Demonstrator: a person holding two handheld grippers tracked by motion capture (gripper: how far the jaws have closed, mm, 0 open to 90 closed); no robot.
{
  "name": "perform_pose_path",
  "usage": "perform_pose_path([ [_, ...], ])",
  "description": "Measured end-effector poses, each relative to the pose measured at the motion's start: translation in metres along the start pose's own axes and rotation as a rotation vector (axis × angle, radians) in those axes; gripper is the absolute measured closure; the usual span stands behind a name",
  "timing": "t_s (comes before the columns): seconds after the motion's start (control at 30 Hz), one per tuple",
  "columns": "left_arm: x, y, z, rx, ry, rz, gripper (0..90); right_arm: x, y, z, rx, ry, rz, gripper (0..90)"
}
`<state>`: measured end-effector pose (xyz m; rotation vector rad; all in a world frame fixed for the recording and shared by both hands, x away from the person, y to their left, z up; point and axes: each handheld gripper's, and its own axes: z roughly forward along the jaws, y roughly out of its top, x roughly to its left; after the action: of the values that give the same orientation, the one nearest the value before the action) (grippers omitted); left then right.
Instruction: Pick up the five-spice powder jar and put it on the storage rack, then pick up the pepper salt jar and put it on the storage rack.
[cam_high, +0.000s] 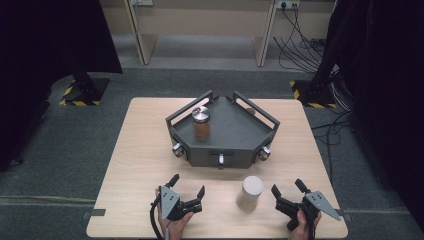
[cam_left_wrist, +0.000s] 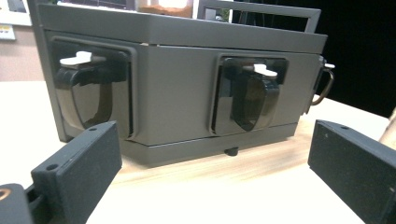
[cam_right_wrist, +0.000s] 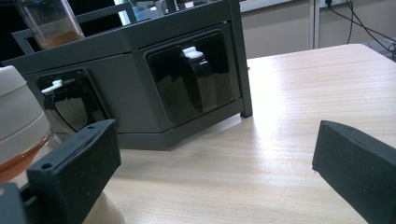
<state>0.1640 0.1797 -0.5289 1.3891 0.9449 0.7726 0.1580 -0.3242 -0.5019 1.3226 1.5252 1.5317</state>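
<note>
Two grippers low at the near edge of a light wooden tabletop (cam_high: 145, 150), both pointing away toward the far edge. Behind the middle of the tabletop, a dark grey angular rack (cam_high: 222, 132) with railed sides and knobbed dispensers on its front faces; on its top deck, left of centre, a spice jar with a metal lid (cam_high: 201, 123), upright. Nearer the near edge, right of centre, a white-capped jar (cam_high: 250, 192) standing upright on the wood, long axis vertical, between the two grippers. Closer to the right gripper (cam_high: 289, 190), just off to that gripper's left and slightly ahead; well apart from the left gripper (cam_high: 187, 186). Right jaws spread wide, empty, touching nothing, with the jar crowding the left jaw's side in the right gripper view (cam_right_wrist: 18, 116). Left jaws likewise wide, holding nothing, facing the rack front (cam_left_wrist: 182, 93). Likely next: a short sideways shift of the right gripper to bracket the white-capped jar.
</note>
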Motion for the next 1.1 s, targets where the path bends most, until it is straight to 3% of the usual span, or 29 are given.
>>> perform_pose_path([
  [0.4,-0.0044,-0.0011,-0.0020,0.003,-0.007,0.046,3.7,-0.0007,-0.0003,-0.0009,-0.002,-0.001,0.004,1.1],
  [1.1,-0.0025,-0.0053,-0.0046,-0.021,-0.016,0.035,3.0,-0.0012,-0.0001,-0.0007,0.000,0.001,0.009,1.1],
])
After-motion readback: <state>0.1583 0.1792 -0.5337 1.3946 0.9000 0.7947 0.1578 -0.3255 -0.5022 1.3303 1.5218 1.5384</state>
